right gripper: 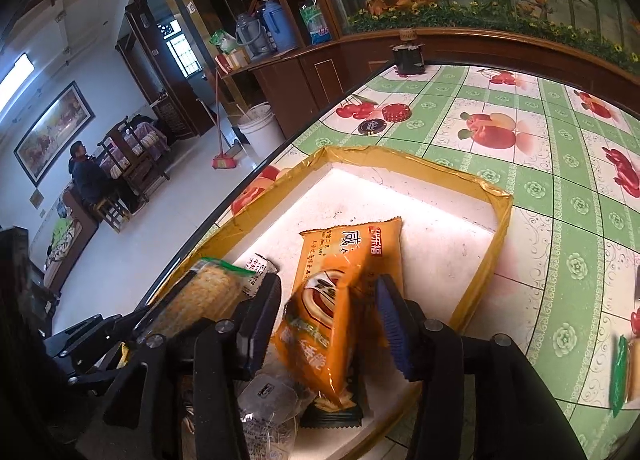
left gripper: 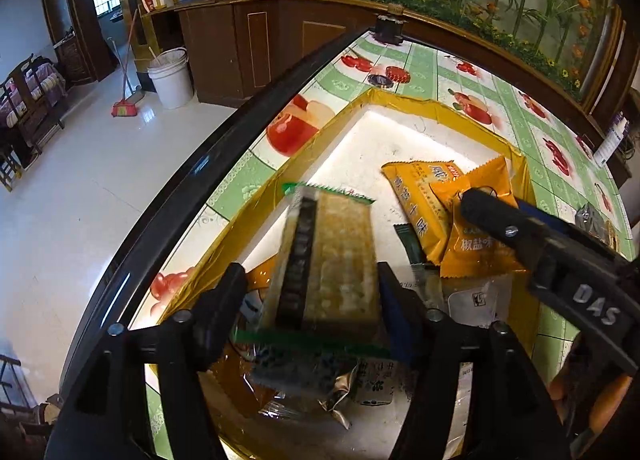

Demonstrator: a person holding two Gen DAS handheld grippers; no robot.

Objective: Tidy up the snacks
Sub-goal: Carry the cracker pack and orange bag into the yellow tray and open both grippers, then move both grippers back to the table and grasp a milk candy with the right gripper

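While tilted, the cracker pack [left gripper: 328, 260] points lengthwise away.

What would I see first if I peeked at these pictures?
Probably the long crispy snack bar in its green-edged wrapper, standing between the left gripper's fingers above the shallow yellow-taped tray. Next, the bright orange snack packet between the right gripper's fingers, over the same tray. All around is the green tablecloth with red fruit pictures.

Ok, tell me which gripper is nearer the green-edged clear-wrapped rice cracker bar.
Left. The left gripper has the rice cracker bar between its jaws; the right gripper is beside it, around an orange packet.
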